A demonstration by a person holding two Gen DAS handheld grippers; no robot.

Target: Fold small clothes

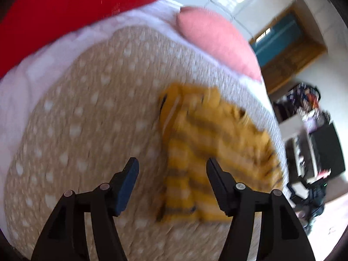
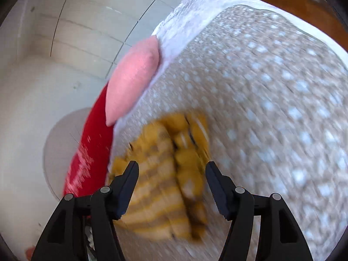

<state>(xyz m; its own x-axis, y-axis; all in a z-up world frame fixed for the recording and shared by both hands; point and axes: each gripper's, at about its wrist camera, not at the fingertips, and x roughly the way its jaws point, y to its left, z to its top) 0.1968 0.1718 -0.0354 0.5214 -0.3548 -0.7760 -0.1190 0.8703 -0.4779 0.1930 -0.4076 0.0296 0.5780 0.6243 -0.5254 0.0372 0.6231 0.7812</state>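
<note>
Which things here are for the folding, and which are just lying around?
For the folding:
yellow top
left gripper, open
right gripper, open
dotted mat under the top

Just lying around:
pink pillow
red pillow
white cover

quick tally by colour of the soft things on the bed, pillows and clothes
Red: 1, the red pillow
Pink: 1, the pink pillow
Yellow striped: 1, the yellow striped garment, lying on the beige dotted blanket
Total: 3
</note>
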